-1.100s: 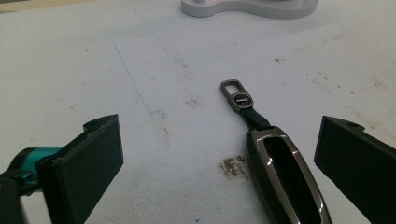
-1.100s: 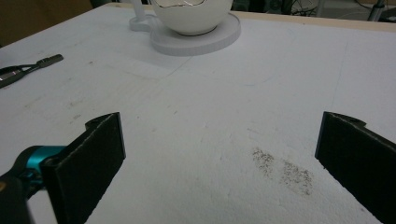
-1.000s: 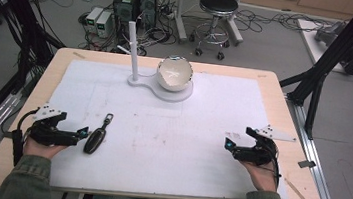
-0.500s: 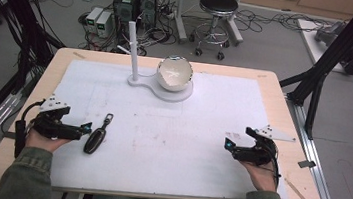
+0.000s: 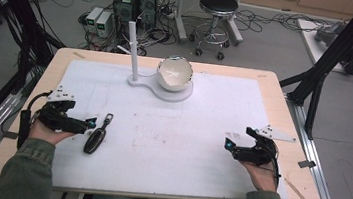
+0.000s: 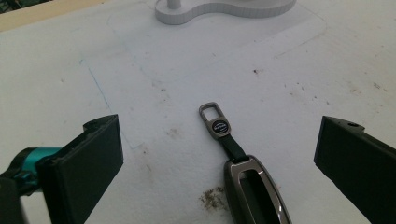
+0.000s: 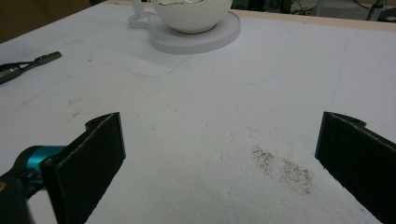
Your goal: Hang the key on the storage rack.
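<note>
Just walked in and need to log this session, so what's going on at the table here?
A person sits at the table with a two-jaw gripper in each hand. The left gripper is open and aimed at a dark car key fob lying on the white mat, close but not touching it. The right gripper is open over bare mat, holding nothing. At the far side stands a white bowl on a white stand with an upright post.

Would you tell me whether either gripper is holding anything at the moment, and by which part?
Nothing is held. The left gripper stands open beside the key fob, and the right gripper is open over bare mat.
</note>
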Demonstrator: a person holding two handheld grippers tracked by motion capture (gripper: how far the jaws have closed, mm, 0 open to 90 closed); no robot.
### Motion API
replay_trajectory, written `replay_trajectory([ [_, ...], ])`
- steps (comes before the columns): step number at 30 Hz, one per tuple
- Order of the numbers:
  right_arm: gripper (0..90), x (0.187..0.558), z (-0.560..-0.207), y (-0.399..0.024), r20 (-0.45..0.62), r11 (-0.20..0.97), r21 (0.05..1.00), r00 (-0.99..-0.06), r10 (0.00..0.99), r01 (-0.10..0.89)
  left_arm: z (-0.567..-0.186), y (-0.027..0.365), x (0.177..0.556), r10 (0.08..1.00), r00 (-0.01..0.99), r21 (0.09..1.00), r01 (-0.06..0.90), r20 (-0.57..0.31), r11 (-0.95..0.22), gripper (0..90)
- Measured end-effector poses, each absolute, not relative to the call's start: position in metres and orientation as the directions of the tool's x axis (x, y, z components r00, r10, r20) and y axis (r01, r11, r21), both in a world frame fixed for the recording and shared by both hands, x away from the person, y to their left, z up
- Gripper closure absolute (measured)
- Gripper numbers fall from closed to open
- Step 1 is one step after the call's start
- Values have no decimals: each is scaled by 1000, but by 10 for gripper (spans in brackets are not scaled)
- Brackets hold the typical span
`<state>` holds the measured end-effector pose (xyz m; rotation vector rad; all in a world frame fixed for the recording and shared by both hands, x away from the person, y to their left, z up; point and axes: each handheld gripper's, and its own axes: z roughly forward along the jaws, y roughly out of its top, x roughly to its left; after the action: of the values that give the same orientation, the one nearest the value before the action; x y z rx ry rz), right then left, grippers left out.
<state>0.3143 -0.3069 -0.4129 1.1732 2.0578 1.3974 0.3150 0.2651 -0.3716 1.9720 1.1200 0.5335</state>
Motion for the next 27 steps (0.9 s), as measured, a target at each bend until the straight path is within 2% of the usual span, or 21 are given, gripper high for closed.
replay_trajectory([
  [5,6,314,-413,-307,130,154,894,-574,809,420,-370,263,321,846,532,787,532,-25,-311,17],
  [14,6,314,-413,-307,129,153,895,-573,810,419,-374,253,341,829,559,714,573,19,-403,17],
  [27,6,315,-413,-307,131,155,893,-571,810,423,-374,244,360,810,585,668,590,35,-454,17],
])
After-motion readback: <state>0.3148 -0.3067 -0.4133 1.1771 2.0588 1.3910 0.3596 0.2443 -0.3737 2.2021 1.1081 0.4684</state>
